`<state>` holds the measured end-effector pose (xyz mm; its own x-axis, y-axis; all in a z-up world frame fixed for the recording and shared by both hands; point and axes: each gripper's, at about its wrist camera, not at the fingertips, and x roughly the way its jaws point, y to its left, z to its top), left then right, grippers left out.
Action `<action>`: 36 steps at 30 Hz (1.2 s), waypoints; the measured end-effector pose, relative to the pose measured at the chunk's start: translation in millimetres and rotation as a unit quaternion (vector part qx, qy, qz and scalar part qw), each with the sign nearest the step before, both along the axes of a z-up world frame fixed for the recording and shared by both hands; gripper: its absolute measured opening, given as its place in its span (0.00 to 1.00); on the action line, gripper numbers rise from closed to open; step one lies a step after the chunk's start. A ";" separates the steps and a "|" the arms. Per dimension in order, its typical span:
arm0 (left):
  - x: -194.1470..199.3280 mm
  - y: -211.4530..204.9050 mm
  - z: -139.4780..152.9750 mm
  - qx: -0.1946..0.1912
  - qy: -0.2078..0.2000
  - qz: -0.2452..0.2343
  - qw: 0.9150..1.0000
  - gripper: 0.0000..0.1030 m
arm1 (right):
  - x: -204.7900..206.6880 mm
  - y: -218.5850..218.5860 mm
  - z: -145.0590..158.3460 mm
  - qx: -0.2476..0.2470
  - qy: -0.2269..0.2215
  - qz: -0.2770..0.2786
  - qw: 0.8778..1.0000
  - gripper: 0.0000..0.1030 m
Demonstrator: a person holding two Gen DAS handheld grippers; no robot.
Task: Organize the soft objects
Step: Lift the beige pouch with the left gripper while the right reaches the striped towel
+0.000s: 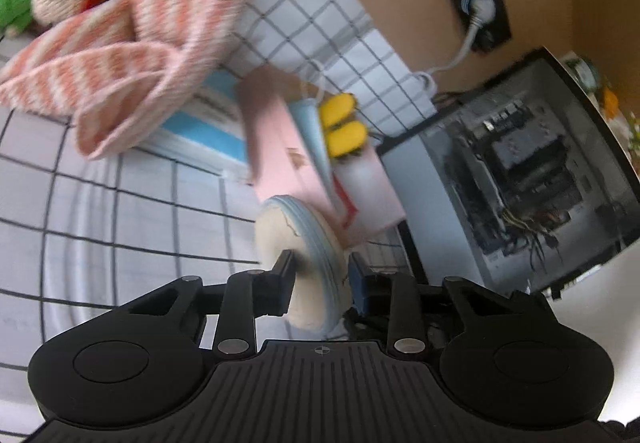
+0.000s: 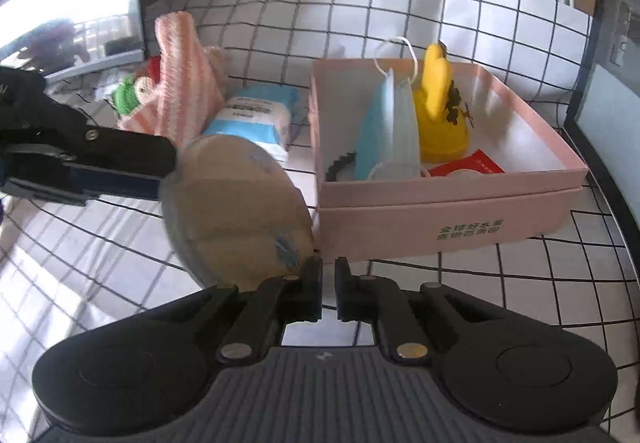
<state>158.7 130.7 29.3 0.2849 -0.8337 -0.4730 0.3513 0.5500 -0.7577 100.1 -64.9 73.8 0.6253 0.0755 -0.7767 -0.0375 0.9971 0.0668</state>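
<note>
My left gripper [image 1: 320,275] is shut on a round beige pad with a blue edge [image 1: 304,243], held above the table next to the pink box [image 1: 276,147]. In the right wrist view the same pad [image 2: 240,207] hangs from the left gripper's fingers [image 2: 120,159], just left of the pink box [image 2: 444,219]. The box holds a blue face mask [image 2: 388,127], a yellow plush toy [image 2: 440,111] and a red packet [image 2: 472,167]. My right gripper [image 2: 328,291] is shut and empty, low in front of the box.
A pink striped knit cloth [image 2: 180,83], a crocheted doll with green body [image 2: 132,91] and a blue wipes pack [image 2: 256,119] lie left of the box on the checked tablecloth [image 2: 520,283]. A computer case [image 1: 516,171] and a white cable [image 1: 460,55] stand beyond the box.
</note>
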 end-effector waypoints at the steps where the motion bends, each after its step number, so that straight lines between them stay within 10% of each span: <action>1: -1.5 -2.5 3.8 0.001 -0.004 -0.006 1.000 0.31 | -2.3 1.7 2.0 0.000 -0.005 0.002 1.000 0.08; 9: -9.5 -45.5 26.5 0.085 -0.052 -0.025 0.995 0.56 | -20.3 8.4 11.6 -0.020 -0.034 0.020 0.999 0.08; 21: -19.7 -94.5 42.8 0.221 -0.099 -0.006 0.970 0.55 | -24.4 26.8 17.4 -0.018 -0.066 0.056 0.996 0.09; 30: -14.0 -91.5 27.5 0.277 -0.098 0.002 0.956 0.44 | -41.7 21.0 17.3 -0.025 -0.055 0.070 0.996 0.36; 36: -5.1 -78.0 12.4 0.251 -0.047 0.037 0.966 0.43 | -55.2 3.6 17.6 -0.046 -0.035 0.033 0.998 0.57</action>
<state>153.7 52.7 41.7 0.3967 -0.4810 -0.7819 0.3506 0.8666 -0.3552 45.0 -61.3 91.4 0.6737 0.0487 -0.7374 -0.1052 0.9940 -0.0304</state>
